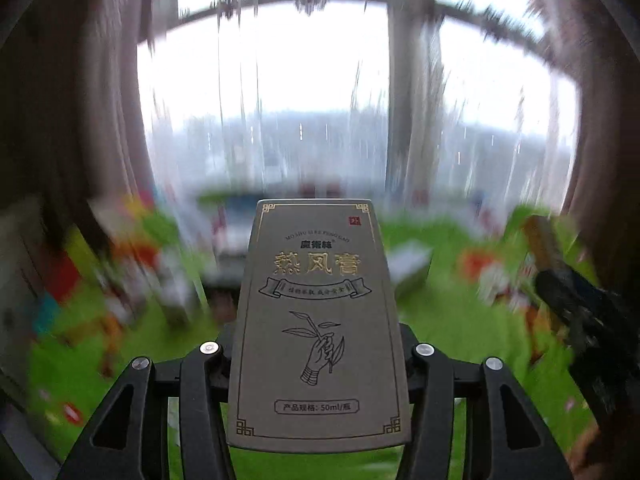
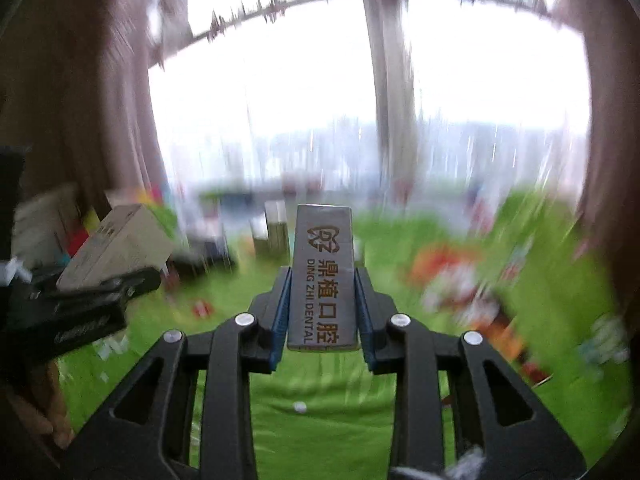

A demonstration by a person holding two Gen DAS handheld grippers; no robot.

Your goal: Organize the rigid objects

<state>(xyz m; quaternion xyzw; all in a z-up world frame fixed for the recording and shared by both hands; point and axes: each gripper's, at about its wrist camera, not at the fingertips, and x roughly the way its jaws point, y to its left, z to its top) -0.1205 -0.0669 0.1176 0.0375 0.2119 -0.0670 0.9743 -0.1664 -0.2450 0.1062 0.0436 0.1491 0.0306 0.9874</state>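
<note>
Holding a box each, both grippers are lifted above the green cloth (image 1: pixel 440 328), and the background is strongly blurred in both views, so I judge that the hands are moving fast.

On the left side, the left gripper (image 1: pixel 318 356) is closed on the grey box (image 1: pixel 318 320), which has gold Chinese letters and a drawing of a hand with a twig. The box is wide and long, and it stands out far in front of the fingers. It also hides the pads, so I cannot see how much of them touches it. The risk here, I think, is that such a long box swings or turns in the grip when the hand stops suddenly, and then it can slip out. The left gripper also shows at the left edge of the right wrist view, quite near, so the two tools or their boxes could knock together if the hands come closer.

On the right side, the right gripper (image 2: pixel 322 308) is closed on the narrow box (image 2: pixel 323 280) marked "DING ZHI DENTAL". The blue pads (image 2: pixel 281 312) press on its two long sides, and the box points straight forward. This grip looks more sure, but the box is thin and may be crushed if the squeeze is too strong.

Below, many small things (image 2: pixel 460 284) lie on the cloth, but they are too blurred to name. Putting a box down without a clear view could push them over or leave the box lying crooked.
</note>
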